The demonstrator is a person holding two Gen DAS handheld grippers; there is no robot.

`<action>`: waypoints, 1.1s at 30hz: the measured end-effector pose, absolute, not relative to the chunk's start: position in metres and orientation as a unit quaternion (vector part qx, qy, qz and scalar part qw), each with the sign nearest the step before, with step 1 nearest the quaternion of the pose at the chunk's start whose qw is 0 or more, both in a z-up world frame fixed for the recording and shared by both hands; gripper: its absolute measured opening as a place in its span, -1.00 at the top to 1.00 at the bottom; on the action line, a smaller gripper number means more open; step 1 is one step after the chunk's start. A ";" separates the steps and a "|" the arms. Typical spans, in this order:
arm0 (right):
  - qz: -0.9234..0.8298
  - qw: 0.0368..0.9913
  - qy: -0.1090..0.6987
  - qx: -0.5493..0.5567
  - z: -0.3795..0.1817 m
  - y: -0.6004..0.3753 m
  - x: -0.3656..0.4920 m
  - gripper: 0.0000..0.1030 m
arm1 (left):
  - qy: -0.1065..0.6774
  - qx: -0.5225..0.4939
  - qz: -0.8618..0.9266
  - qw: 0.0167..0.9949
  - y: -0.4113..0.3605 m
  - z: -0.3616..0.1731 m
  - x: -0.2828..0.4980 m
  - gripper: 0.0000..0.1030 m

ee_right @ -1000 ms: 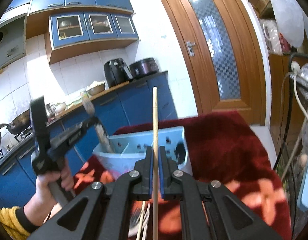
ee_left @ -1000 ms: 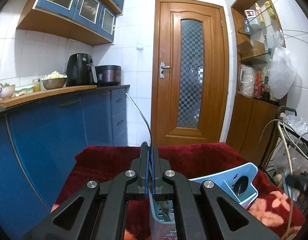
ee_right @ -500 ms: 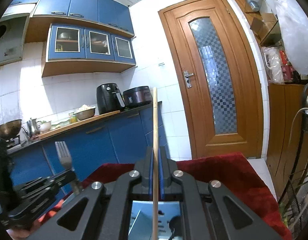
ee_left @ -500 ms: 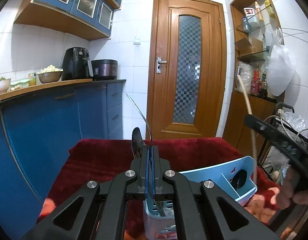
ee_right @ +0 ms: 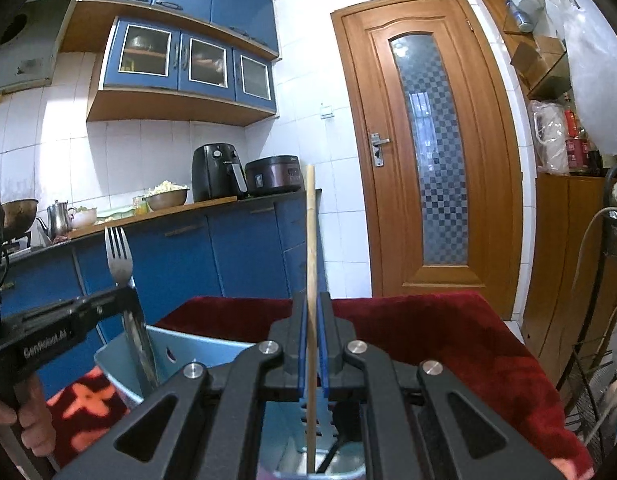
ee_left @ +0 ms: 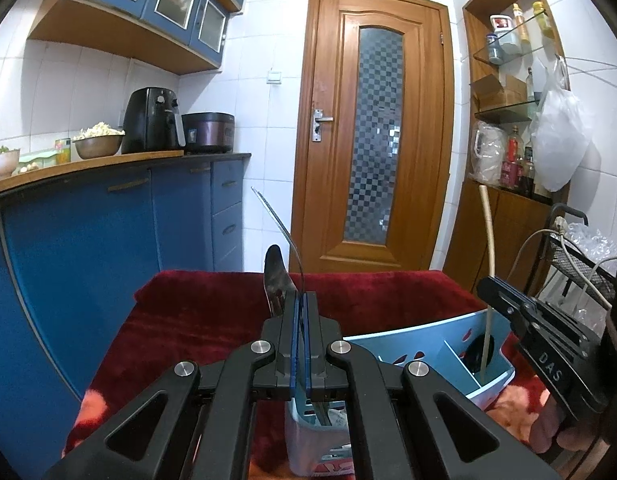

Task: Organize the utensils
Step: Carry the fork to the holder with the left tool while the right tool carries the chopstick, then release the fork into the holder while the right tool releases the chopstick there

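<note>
A light blue utensil caddy [ee_left: 408, 336] [ee_right: 120, 364] stands on a red cloth. My left gripper [ee_left: 301, 300] [ee_right: 122, 294] is shut on a metal fork [ee_left: 282, 232] [ee_right: 118, 248], held tines up with its handle reaching down into the caddy. My right gripper [ee_right: 311, 300] [ee_left: 484, 286] is shut on a wooden chopstick [ee_right: 310, 240] [ee_left: 489, 256], held upright with its lower end inside the caddy's right compartment. A black utensil [ee_left: 474, 356] lies in that same compartment. Another metal utensil end [ee_left: 274, 276] shows just left of my left fingers.
Blue cabinets with a counter carry an air fryer [ee_left: 150, 120], a rice cooker [ee_left: 208, 130] and a bowl [ee_left: 98, 144] on the left. A wooden door [ee_left: 376, 152] is straight ahead. A shelf of bottles [ee_left: 512, 160] and a wire rack with cables [ee_left: 576, 264] stand on the right.
The right gripper with the chopstick has come in over the caddy, and the stick's lower end now sits in a compartment. The left gripper has held the fork almost still.
</note>
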State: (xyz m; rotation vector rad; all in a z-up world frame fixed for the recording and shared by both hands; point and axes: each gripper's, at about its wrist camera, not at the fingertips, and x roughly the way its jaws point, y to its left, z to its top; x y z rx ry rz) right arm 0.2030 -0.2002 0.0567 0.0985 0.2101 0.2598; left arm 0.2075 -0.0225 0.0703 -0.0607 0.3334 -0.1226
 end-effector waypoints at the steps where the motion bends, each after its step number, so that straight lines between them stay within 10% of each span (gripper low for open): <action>1: 0.127 0.985 0.103 0.050 0.058 -0.201 0.202 0.87 | 0.167 -0.030 -0.061 0.984 -0.022 0.070 0.208 0.98; 33: 0.130 0.984 0.087 0.083 0.062 -0.207 0.208 0.87 | 0.211 -0.052 -0.090 0.972 -0.019 0.070 0.194 0.84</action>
